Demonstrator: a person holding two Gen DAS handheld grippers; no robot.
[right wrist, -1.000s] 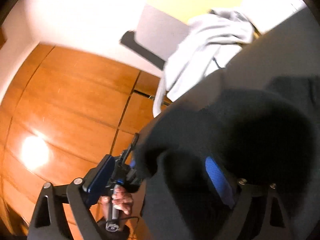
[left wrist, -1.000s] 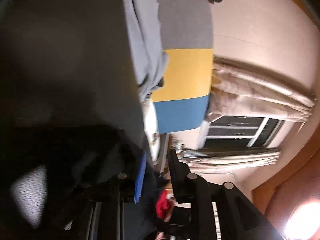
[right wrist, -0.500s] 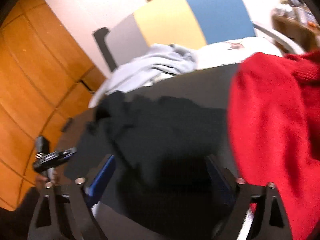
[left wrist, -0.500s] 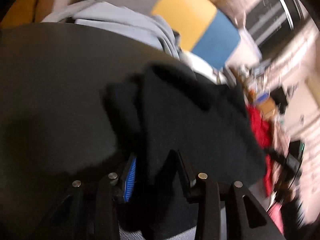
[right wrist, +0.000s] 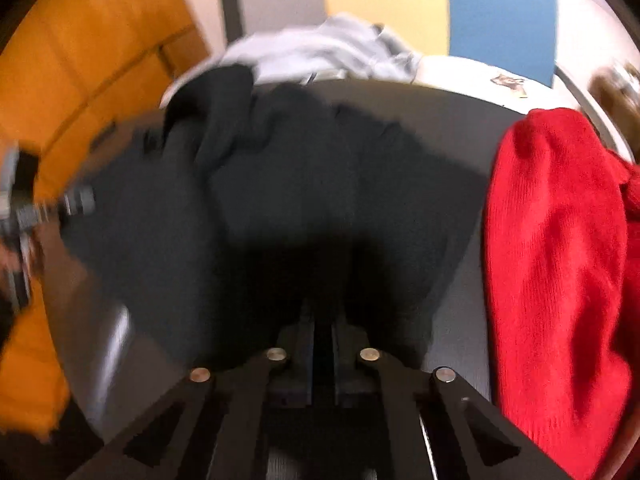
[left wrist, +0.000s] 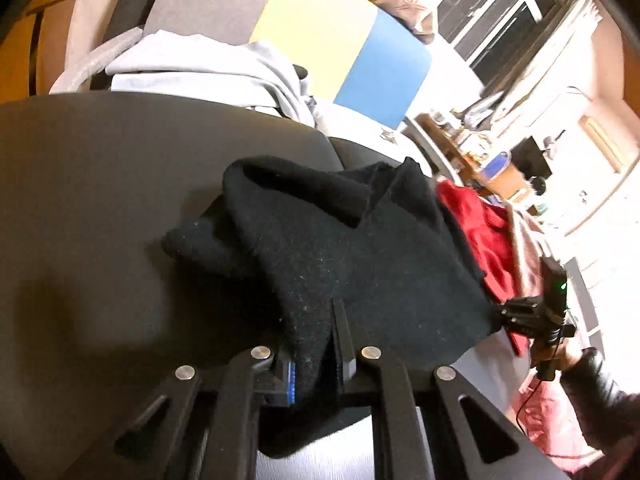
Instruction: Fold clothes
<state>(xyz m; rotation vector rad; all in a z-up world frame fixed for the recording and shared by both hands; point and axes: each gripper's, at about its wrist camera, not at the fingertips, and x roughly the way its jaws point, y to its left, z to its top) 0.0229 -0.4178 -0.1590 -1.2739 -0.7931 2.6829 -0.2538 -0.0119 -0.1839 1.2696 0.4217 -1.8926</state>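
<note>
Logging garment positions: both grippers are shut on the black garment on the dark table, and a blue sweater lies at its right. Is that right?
One error: the sweater at the right is red, not blue, as the right wrist view shows. Both the left gripper and right gripper do hold the black garment on the dark table.

Warm indoor light, fisheye-bent edges; right view motion-blurred (left sharper), far room glaringly overexposed.

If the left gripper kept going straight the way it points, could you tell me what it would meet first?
The left gripper is already shut on the black garment, so it would only push further into that cloth. Beyond the heap probably lies the red garment, though depth is hard to judge.
</note>
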